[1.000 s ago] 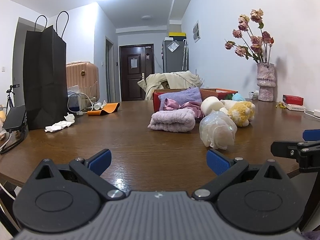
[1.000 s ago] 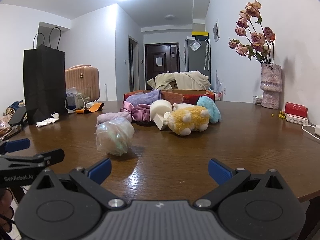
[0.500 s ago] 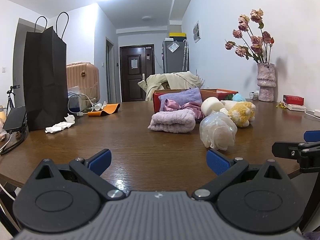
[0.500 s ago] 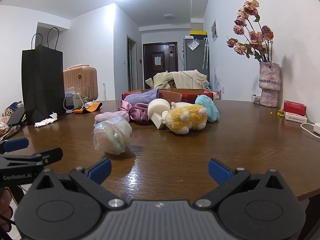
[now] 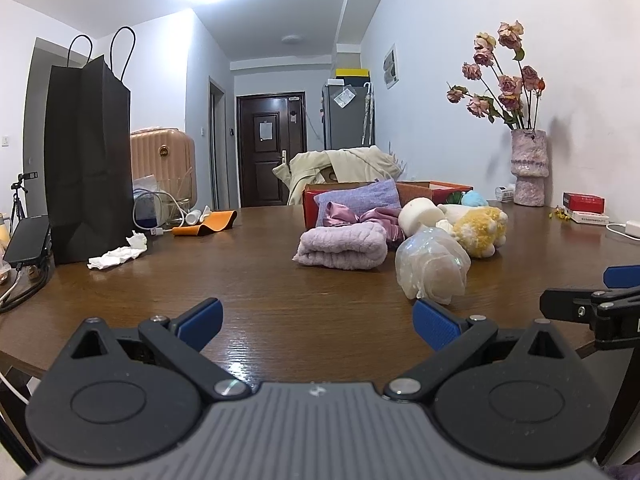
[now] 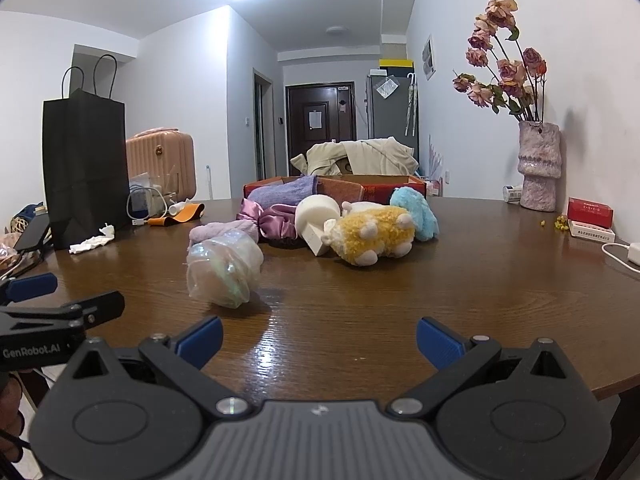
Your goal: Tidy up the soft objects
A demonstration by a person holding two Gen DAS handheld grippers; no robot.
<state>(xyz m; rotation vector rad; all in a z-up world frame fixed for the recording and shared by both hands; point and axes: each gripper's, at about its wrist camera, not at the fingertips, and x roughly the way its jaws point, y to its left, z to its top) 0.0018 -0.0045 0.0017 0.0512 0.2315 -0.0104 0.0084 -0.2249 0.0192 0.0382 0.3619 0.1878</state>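
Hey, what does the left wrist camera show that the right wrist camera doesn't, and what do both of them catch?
Only the left wrist view shows the folded pink towel in full; from the right it is mostly hidden behind the plastic-wrapped toy. It also shows a tripod at far left.

Only the right wrist view shows the blue plush nearly whole, and the white foam mushroom with its stem.

Both show the yellow plush, the purple satin bow, the red box, the black paper bag, the flower vase, and each claw open: left claw, right claw.

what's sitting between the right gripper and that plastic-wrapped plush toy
Nothing: in the right wrist view only bare table lies between the open right gripper and the plastic-wrapped plush.
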